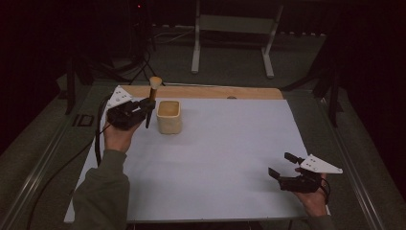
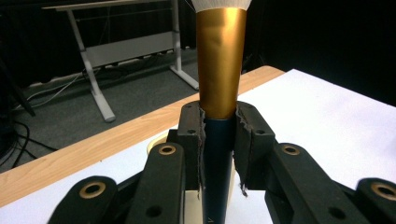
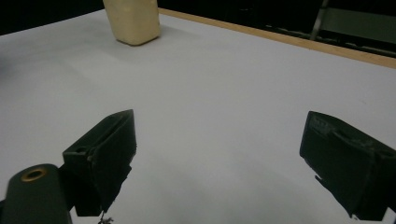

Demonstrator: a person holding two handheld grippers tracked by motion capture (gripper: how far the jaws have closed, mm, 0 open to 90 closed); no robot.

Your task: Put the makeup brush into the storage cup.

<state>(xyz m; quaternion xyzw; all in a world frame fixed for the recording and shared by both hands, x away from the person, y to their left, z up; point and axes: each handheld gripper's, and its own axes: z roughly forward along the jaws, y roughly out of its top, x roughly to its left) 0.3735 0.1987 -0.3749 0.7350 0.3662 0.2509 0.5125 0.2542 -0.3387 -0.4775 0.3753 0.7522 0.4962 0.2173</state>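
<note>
Left gripper (image 1: pixel 143 111) clamped tight on brush (image 1: pixel 152 98) (bristles up), just left of cup (image 1: pixel 169 116); right gripper (image 1: pixel 283 165) spread wide, holding nothing, well apart from both

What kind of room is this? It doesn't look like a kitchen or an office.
Probably a lab or recording workspace: a table covered with a white sheet, dark curtained surroundings, cables on the floor, and a bare desk frame behind. A person works with handheld grippers.
</note>
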